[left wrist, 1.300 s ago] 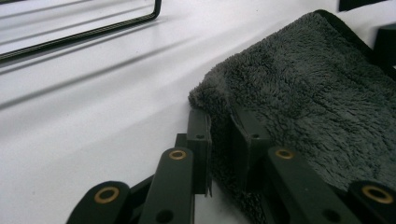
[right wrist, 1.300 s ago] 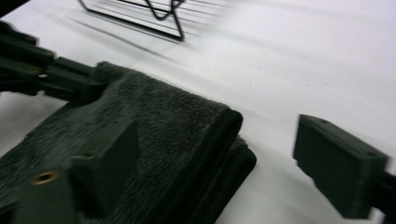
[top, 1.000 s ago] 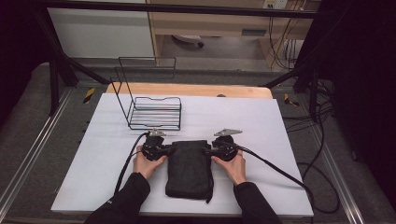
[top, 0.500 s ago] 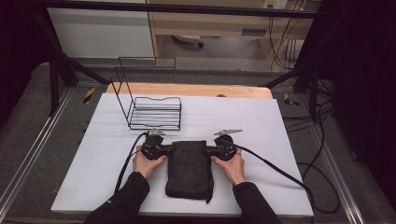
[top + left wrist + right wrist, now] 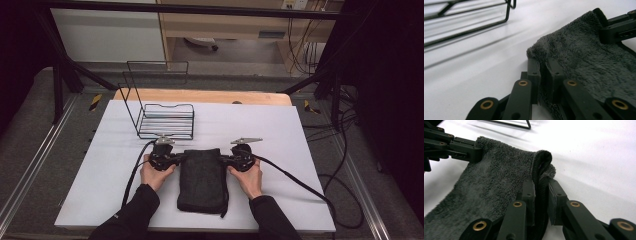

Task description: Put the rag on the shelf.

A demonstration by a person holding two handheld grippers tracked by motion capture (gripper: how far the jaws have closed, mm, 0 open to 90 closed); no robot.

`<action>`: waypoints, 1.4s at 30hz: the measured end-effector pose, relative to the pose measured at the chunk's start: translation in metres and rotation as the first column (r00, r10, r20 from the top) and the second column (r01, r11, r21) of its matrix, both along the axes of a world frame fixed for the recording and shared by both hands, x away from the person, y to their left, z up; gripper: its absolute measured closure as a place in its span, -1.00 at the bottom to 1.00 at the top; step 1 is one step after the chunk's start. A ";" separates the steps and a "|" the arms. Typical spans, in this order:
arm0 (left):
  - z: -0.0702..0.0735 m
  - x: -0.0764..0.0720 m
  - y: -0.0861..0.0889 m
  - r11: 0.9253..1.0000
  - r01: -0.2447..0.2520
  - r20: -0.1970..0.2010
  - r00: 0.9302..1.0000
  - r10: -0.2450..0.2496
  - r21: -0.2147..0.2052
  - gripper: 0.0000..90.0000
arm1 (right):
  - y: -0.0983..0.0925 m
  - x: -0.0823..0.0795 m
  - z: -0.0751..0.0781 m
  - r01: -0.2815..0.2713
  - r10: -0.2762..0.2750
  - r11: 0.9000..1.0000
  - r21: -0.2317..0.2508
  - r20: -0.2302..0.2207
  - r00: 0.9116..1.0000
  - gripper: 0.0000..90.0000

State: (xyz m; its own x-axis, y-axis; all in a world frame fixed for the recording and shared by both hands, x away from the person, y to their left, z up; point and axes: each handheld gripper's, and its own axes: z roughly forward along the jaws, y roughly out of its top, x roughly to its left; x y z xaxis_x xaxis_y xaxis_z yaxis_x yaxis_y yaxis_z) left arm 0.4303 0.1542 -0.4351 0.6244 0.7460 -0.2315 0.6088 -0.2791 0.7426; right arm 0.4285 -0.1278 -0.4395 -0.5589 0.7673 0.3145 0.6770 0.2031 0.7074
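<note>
At the near middle of the white table (image 5: 300, 150), a folded dark grey towel (image 5: 202, 180) is laid flat, its far corners pinched from either side. The left gripper (image 5: 176, 159) is clamped on the left corner; the right gripper (image 5: 227, 160), whose jaws have just been closing, is clamped on the right corner's hem. The grasp looks done; lifting and whatever follows is judged still ahead. A black wire rack (image 5: 165, 117) is seen beyond, apart from the towel.

White table (image 5: 300, 150): dark towel (image 5: 202, 180), wire rack (image 5: 165, 120).
</note>
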 end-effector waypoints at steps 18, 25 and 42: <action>0.037 -0.017 0.002 0.999 0.022 0.121 0.992 -0.018 -0.031 0.84 | -0.006 -0.018 0.030 -0.012 0.003 0.998 0.057 0.140 0.990 0.75; 0.054 -0.025 0.005 0.998 0.022 0.170 0.985 -0.011 -0.061 0.84 | -0.009 -0.023 0.045 -0.009 -0.009 0.996 0.089 0.199 0.980 0.75; 0.085 -0.043 0.007 0.993 0.035 0.266 0.964 -0.004 -0.113 0.84 | -0.010 -0.038 0.078 -0.024 -0.011 0.994 0.105 0.319 0.948 0.76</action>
